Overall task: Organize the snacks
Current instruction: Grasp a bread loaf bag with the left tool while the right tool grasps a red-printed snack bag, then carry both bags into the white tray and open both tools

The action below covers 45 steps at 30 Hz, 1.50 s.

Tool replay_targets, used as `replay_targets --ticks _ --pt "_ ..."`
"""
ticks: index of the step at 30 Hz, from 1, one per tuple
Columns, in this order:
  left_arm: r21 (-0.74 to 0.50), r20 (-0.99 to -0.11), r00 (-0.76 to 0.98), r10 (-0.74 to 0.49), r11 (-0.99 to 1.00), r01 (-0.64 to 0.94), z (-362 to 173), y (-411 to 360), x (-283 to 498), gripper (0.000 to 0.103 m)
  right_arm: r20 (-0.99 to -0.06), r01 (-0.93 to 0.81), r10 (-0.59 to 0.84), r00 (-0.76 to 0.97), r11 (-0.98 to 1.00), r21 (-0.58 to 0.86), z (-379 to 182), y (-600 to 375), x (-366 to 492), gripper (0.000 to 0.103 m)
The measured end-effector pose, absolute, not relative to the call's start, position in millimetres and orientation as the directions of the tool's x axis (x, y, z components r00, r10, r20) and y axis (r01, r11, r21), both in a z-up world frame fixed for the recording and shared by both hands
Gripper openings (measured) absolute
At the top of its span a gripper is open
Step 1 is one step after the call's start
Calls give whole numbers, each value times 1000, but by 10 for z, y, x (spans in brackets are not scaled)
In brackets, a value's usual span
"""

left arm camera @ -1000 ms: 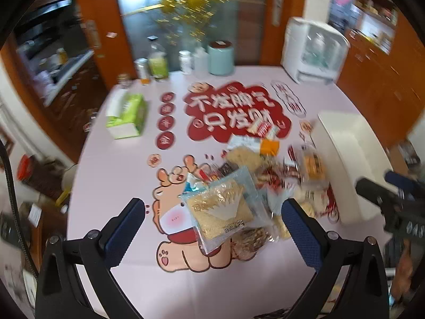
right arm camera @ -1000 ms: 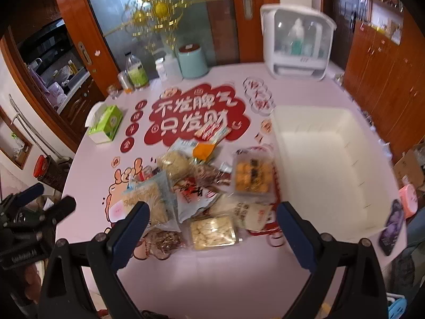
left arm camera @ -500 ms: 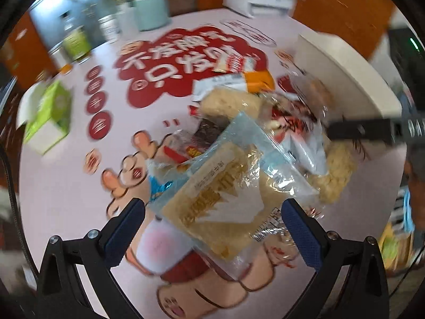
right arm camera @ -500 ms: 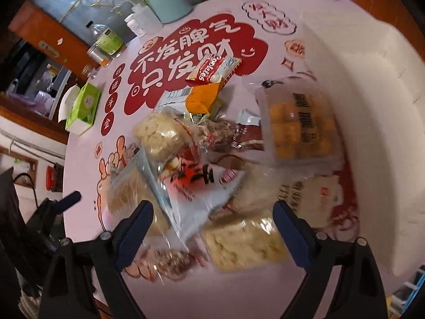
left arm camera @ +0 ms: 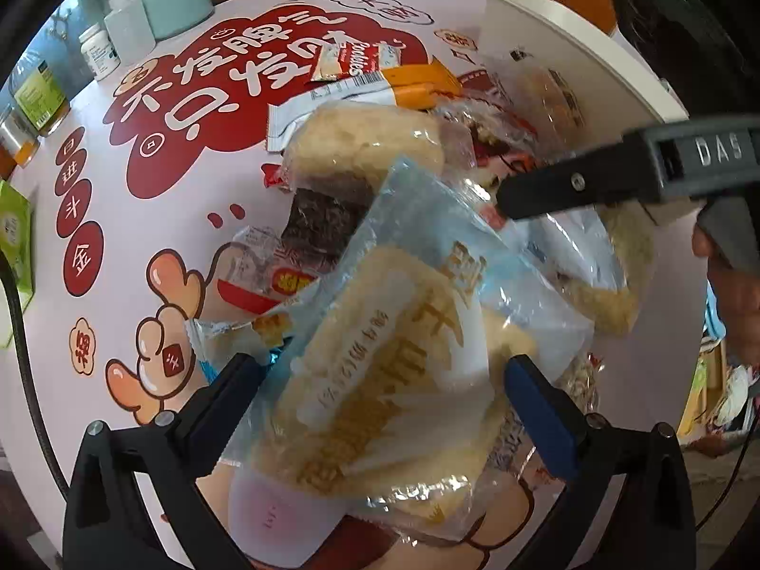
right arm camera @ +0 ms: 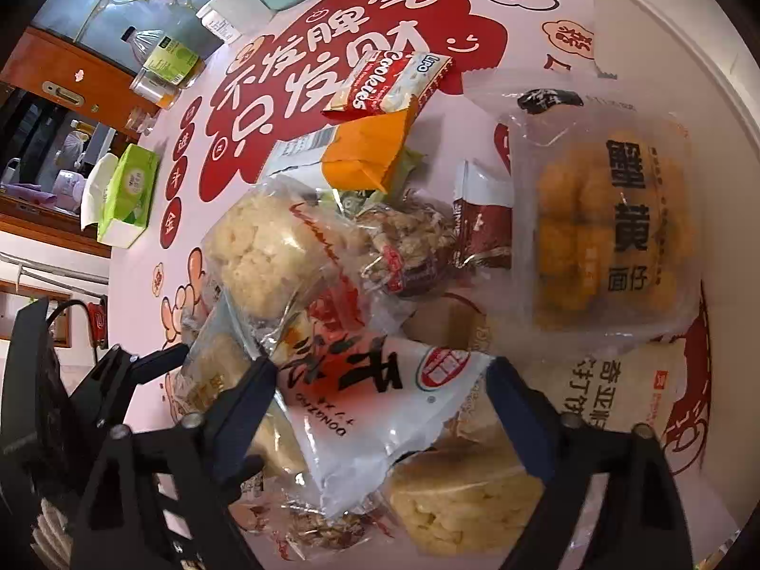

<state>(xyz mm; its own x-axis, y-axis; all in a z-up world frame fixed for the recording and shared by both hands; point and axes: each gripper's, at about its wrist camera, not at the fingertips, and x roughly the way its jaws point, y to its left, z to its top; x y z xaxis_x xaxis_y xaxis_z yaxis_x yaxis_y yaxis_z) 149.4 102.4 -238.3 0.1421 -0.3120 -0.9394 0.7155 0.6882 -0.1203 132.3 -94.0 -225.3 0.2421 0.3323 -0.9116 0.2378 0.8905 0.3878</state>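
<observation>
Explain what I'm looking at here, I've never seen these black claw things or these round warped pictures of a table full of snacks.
A person holds a two-finger gripper in each hand; no robot arm is involved. Each round picture comes from a fisheye camera on one gripper, looking along its fingers.

In the left wrist view, the left gripper stands open around a clear packet of pale yellow crackers. In the right wrist view, the right gripper has just been closing, with a white and red snack bag between its jaws; I cannot tell whether the pads press it yet.

Both hover over a snack pile on a pink tablecloth with red lettering, beside a white bin. Nothing looks lifted.
</observation>
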Motion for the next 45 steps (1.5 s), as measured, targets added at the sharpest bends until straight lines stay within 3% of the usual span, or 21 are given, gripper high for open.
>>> replay_targets --ticks 4,6,7,8,10,12,16,21,33,40,45 --pt "-78 -942 162 -295 659 748 -2398 969 1409 102 -913 225 329 243 896 383 -2238 -923 1298 74" --pt "-57 -945 169 -280 648 759 -2398 934 1364 99 -917 217 312 247 905 366 -2214 -908 1274 65" --pt "-52 -944 172 -282 642 765 -2385 918 1344 86 -918 215 309 249 907 363 -2204 -911 1263 64" --pt "-40 -942 182 -282 633 773 -2349 897 1304 82 -918 218 307 251 906 362 -2200 -919 1254 60" --pt "-43 -946 185 -266 668 743 -2287 910 1321 57 -920 221 293 259 910 352 -2177 -930 1233 58" --pt "-85 -943 170 -288 699 710 -2205 981 1350 42 -920 222 283 273 912 346 -2141 -951 1207 54" --pt "-133 -939 164 -303 759 638 -2086 1119 1339 28 -910 223 285 300 907 358 -2057 -993 1144 52" --pt "-133 -931 205 -303 803 582 -1882 1182 1249 23 -896 208 269 352 911 355 -1848 -1004 1024 51" --pt "-132 -827 420 -374 855 502 -662 1110 997 23 -824 184 140 549 941 283 -913 -1286 498 51" --pt "-121 -724 526 -447 832 541 -91 434 915 23 -773 235 19 635 947 217 -423 -1748 157 51" --pt "-102 -705 522 -480 797 595 23 -361 922 23 -743 332 -136 656 935 121 -182 -2226 2 52"
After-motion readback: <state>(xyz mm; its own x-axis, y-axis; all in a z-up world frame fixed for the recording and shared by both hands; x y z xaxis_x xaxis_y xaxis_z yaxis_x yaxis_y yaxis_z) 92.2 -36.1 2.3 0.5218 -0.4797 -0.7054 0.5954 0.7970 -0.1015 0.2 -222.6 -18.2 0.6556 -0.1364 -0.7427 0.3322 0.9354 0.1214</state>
